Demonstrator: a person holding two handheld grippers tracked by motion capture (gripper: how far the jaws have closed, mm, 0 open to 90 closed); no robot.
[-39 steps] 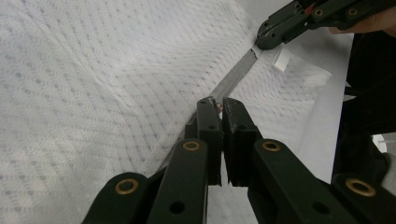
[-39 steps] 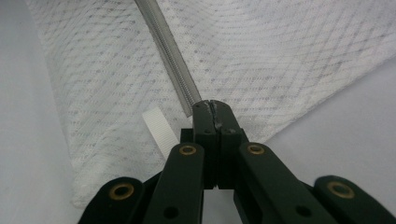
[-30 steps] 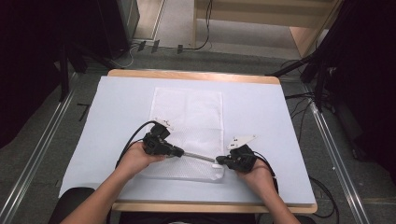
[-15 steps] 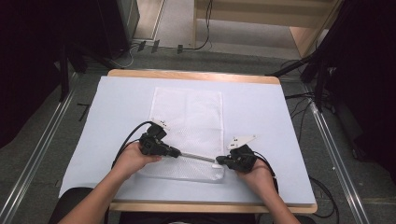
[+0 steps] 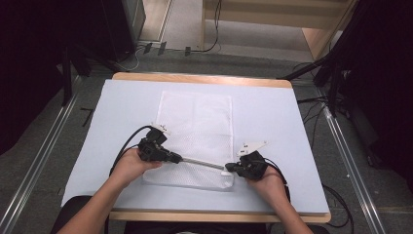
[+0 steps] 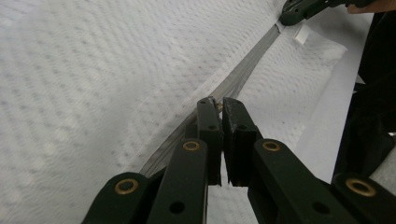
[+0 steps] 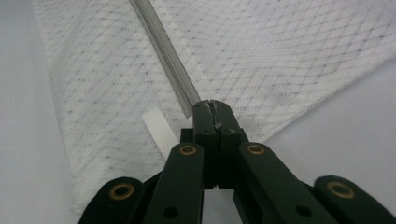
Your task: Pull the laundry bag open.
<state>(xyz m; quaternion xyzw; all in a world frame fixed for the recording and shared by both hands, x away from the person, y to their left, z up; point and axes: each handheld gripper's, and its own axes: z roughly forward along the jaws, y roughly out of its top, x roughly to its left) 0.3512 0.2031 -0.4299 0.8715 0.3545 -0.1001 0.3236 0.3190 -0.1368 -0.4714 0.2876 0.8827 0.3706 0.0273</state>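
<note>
A white mesh bag [image 5: 195,117] lies flat on the pale blue table cover [image 5: 277,112]. A grey zipper [image 5: 202,163] runs across the bag near its front edge. My left gripper [image 5: 179,158] is shut on the zipper's slider at the left end of the grey strip. In the left gripper view its jaws [image 6: 218,103] pinch a small metal piece on the zipper [image 6: 243,70]. My right gripper [image 5: 228,167] is shut on the zipper's right end. In the right gripper view the closed tips [image 7: 211,105] clamp the zipper [image 7: 161,44], with a white tag [image 7: 156,126] beside them.
The table's wooden edge [image 5: 204,78] shows at the back. Cables [image 5: 126,144] trail from both grippers toward the person. Dark equipment and floor rails [image 5: 39,161] flank the table. Bare blue cover lies left and right of the bag.
My left gripper has slid slightly to the left along the zipper, so a little more grey strip shows between the grippers. The right gripper has stayed put.
</note>
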